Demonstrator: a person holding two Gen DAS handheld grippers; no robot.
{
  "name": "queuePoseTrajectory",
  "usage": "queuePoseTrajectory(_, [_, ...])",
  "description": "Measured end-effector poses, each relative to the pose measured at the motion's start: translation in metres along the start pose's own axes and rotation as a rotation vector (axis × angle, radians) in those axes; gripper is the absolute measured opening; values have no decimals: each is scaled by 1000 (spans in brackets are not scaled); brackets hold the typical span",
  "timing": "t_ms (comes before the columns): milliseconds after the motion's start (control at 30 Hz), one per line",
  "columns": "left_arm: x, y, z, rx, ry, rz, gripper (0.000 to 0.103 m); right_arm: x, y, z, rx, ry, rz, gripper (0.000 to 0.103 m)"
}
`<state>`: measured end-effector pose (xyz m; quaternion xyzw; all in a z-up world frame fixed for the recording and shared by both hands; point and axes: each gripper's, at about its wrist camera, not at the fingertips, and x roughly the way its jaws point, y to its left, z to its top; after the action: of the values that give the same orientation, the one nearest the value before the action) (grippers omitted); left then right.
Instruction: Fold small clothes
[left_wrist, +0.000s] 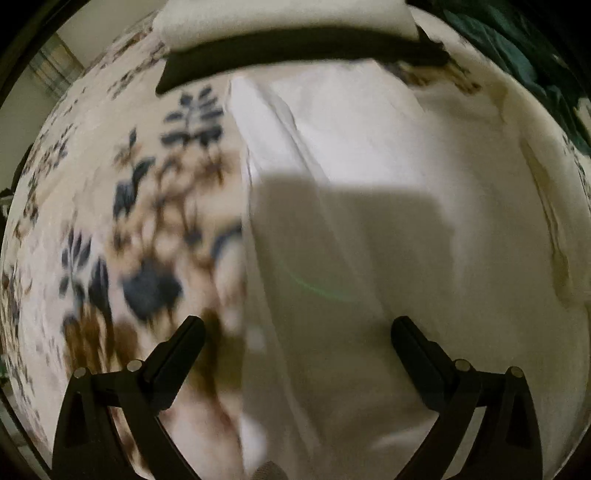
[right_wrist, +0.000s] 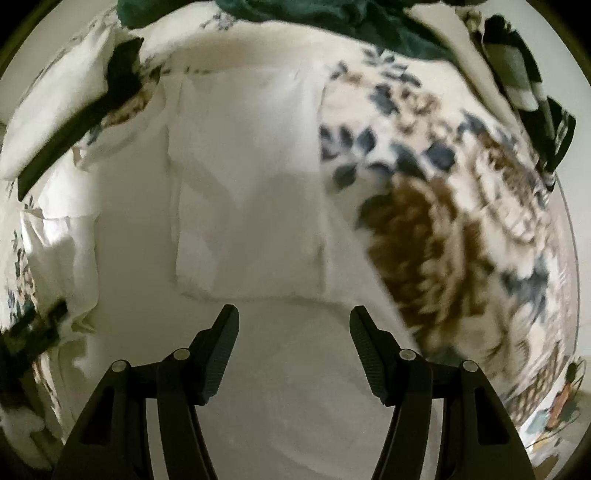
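Observation:
A white garment (left_wrist: 351, 192) lies spread on a floral bedspread (left_wrist: 129, 206), with a long fold line running down its left side. My left gripper (left_wrist: 297, 328) hovers over that fold edge, fingers wide open with nothing between them. In the right wrist view the same white garment (right_wrist: 247, 192) shows a folded rectangular panel on top. My right gripper (right_wrist: 293, 317) hangs above the garment's near part, pointing straight down, its fingers apart and holding nothing.
A folded white and black stack (left_wrist: 288, 33) lies beyond the garment, also seen as the stack (right_wrist: 62, 122) at the left. Dark green cloth (right_wrist: 332, 22) is heaped at the far edge. A black-and-white striped piece (right_wrist: 524, 81) lies at the right.

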<state>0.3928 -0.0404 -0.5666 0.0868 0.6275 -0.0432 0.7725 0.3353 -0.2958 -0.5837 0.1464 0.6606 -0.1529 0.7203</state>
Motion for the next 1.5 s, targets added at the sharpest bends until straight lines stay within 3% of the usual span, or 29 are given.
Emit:
queuePoseTrajectory(133, [-37,-15,-35,-60,-26,10,103,-18,-38,16,-12,17,63,64])
queuePoseTrajectory(200, [-63,-25,-54,-97,-48,14,103,-12,-76,34,-32,43,97,64])
queuePoseTrajectory(333, [-116,-73,-90,-150,-55,24,103,-5,-134,46,-62,126,194,64])
queuePoseTrajectory(433, [-131,-131,-99,-168,-4,12,103,-1,-174,57,-128,199,237,64])
queuePoseTrajectory(533, [-132,-195,-125,-186,95,-51,103,-11,-213,66,-199,237,264,64])
queuePoseTrajectory(633, [-122,-254,-147,-197,193,-124,103,-21,-246,78,-270,262,263,44])
queuePoseTrajectory(767, [-108,-322,-174,-170,267,-210,103,-18,-268,101,-313,286,264,43])
queuePoseTrajectory(900, [-79,-365,-200,-151,328,-294,101,7,-259,137,-320,313,338,48])
queuePoseTrajectory(967, [-68,-377,-211,-142,343,-303,86,24,-238,158,-327,311,401,48])
queuePoseTrajectory(1033, [-61,-384,-214,-112,317,-281,51,44,-210,182,-327,311,476,48])
queuePoseTrajectory(1067, [-60,-385,-215,-105,298,-265,46,52,-200,190,-322,318,504,48])
queuePoseTrajectory(1100, [-60,-384,-215,-111,272,-257,28,65,-183,202,-304,333,548,48])
queuePoseTrajectory(1133, [-61,-381,-214,-121,247,-245,3,76,-170,211,-286,343,570,48])
queuePoseTrajectory(1267, [-66,-358,-215,-202,197,-266,1,116,-122,232,-232,399,620,48])
queuePoseTrajectory(1300, [-70,-351,-216,-220,179,-270,1,123,-113,233,-220,414,629,44])
queuePoseTrajectory(1333, [-76,-344,-217,-231,161,-268,1,125,-104,234,-211,399,629,35])
queuePoseTrajectory(1367, [-83,-336,-218,-244,143,-272,1,123,-95,234,-232,372,605,11])
queuePoseTrajectory(1400, [-91,-328,-219,-260,130,-278,1,118,-89,233,-254,348,587,4])
queuePoseTrajectory(1500, [-120,-301,-223,-317,87,-286,0,94,-74,230,-290,291,584,3])
